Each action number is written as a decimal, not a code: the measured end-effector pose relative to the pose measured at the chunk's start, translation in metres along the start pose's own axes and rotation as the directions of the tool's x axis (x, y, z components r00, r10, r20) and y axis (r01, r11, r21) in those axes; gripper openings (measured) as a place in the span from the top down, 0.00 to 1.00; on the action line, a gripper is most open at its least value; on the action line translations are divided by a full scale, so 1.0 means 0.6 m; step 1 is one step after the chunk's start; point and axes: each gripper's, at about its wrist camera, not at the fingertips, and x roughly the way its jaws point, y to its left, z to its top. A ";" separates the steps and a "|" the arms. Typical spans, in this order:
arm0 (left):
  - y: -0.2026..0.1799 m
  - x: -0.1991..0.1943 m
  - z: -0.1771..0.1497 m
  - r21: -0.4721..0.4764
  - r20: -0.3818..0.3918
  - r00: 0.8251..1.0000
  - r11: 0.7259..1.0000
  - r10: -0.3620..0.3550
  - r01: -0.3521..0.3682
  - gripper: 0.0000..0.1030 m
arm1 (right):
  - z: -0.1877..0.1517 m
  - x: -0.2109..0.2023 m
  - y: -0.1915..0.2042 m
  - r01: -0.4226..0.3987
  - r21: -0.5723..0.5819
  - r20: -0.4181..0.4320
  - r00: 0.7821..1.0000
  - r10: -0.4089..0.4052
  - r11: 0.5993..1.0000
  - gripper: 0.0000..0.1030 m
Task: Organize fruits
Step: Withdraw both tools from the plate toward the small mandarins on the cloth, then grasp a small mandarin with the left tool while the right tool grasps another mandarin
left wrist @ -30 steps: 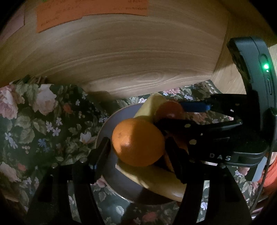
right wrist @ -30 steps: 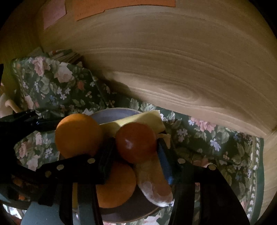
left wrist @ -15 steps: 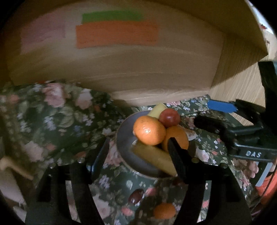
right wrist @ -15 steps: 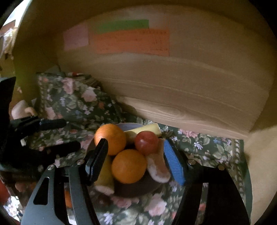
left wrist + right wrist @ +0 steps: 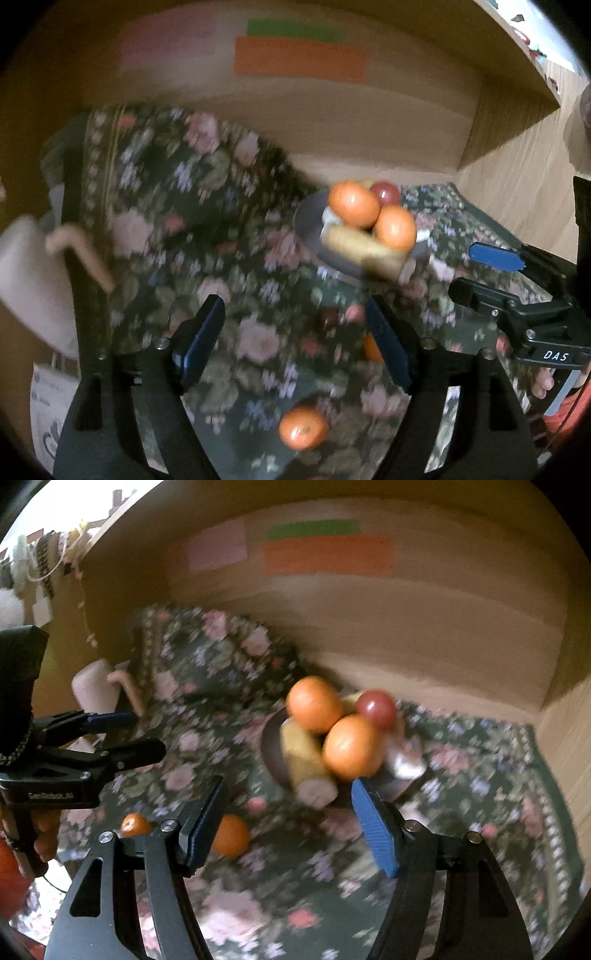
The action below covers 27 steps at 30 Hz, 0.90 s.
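Black, blue-padded left tongs (image 5: pixel 295 339) are spread wide and hold nothing, above a dark green floral cloth (image 5: pixel 177 229) on the table. The right tongs (image 5: pixel 288 823) are likewise spread and empty. Beyond them, at the far side by a wooden wall, a dark round plate (image 5: pixel 271 749) carries two oranges (image 5: pixel 351 747), a red apple (image 5: pixel 376 709) and a yellow banana (image 5: pixel 306 764). Two small loose oranges (image 5: pixel 231 834) lie on the cloth, nearer and left of the plate.
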 end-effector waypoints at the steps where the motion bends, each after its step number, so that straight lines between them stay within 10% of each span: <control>1: 0.004 0.001 -0.008 -0.004 -0.007 1.000 1.000 -0.002 0.002 0.24 | -0.007 0.004 0.008 0.001 -0.002 -0.007 1.000 -0.001 1.000 0.36; 11: 0.012 0.004 -0.080 -0.020 -0.037 0.999 1.000 -0.015 0.014 0.24 | -0.044 0.066 0.049 -0.047 -0.008 -0.118 0.992 0.045 0.999 0.36; 21: 0.000 0.005 -0.114 0.003 -0.064 0.997 0.999 -0.040 0.041 0.35 | -0.052 0.101 0.055 -0.081 -0.004 -0.190 0.979 0.078 0.997 0.67; 27: 0.008 0.018 -0.133 -0.015 -0.099 0.993 0.998 -0.056 0.055 0.58 | -0.054 0.079 0.051 -0.082 -0.007 -0.175 0.981 0.080 0.997 0.68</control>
